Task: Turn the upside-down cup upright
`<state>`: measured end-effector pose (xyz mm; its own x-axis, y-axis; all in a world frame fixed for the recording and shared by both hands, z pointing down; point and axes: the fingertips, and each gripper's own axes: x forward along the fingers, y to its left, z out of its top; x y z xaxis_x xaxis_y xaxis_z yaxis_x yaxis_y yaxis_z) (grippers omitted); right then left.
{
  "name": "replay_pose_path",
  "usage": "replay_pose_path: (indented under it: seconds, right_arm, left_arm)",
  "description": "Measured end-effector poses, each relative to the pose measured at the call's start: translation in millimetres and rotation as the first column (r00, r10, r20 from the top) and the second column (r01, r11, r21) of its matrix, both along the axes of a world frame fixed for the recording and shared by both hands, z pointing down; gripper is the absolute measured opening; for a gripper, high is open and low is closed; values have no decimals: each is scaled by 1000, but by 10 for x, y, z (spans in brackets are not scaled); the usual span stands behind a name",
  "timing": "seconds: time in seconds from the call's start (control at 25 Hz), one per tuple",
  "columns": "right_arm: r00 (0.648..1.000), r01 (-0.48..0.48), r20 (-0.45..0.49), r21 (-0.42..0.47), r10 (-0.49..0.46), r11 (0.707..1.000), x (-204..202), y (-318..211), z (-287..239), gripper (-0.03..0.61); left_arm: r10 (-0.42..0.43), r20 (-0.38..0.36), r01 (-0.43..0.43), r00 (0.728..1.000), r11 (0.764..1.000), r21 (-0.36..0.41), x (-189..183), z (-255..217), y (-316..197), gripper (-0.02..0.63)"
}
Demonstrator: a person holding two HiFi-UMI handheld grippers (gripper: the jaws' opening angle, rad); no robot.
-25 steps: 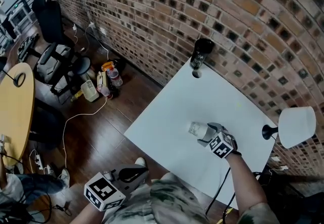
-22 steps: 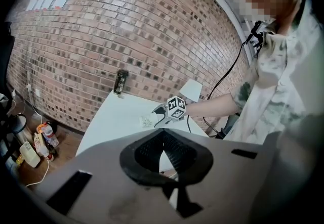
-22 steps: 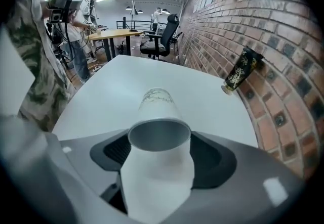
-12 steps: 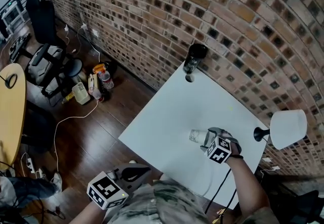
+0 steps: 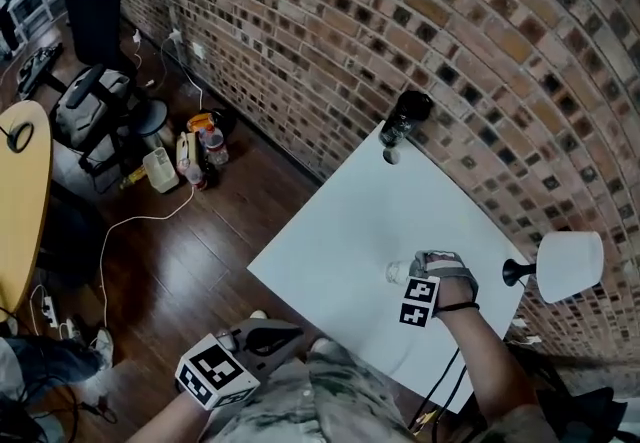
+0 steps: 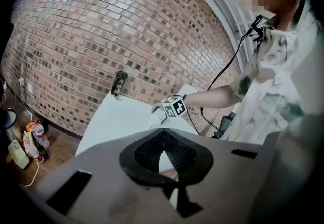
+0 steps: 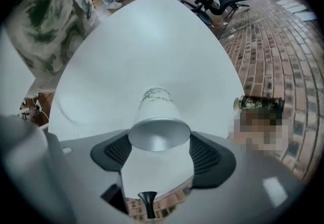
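Note:
A white paper cup (image 7: 156, 117) sits between the black pads of my right gripper (image 7: 159, 143), which is shut on it near the rim. The cup's open mouth faces the camera and its base points down at the white table (image 7: 152, 41). In the head view the cup (image 5: 397, 272) pokes out to the left of the right gripper (image 5: 412, 278), just above the table (image 5: 340, 221). My left gripper (image 5: 265, 339) hangs off the table's near edge, over the person's lap. Its pads (image 6: 177, 152) meet at the tips with nothing between them. The left gripper view shows the cup (image 6: 152, 120) far ahead.
A dark can (image 5: 403, 116) stands at the table's far corner by the brick wall. A white lamp (image 5: 565, 266) is at the right edge. Bottles and bags (image 5: 190, 156) clutter the wooden floor at the left, beside a round wooden table (image 5: 20, 211).
The right hand has rolled with the cup in its grip; the cup lay sideways pointing left and now tips base-down under the gripper. The left gripper has barely shifted.

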<state>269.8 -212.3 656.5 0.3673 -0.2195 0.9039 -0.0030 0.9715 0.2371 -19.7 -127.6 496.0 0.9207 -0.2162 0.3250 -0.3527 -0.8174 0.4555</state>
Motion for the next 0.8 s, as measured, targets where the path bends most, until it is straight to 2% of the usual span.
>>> replay_pose_path:
  seconds: [0.16, 0.28, 0.8]
  right_arm:
    - [998, 44, -46, -24, -45, 999, -172, 25, -17, 356]
    - [997, 58, -47, -32, -59, 998, -285, 37, -14, 357]
    - [996, 37, 82, -34, -34, 999, -596, 42, 68, 369]
  left_arm:
    - [4, -4, -5, 1000, 1000, -13, -150, 41, 3, 6]
    - [13, -3, -13, 1000, 1000, -20, -220, 73, 8, 8]
    - [39, -1, -39, 999, 998, -52, -393, 163, 25, 6]
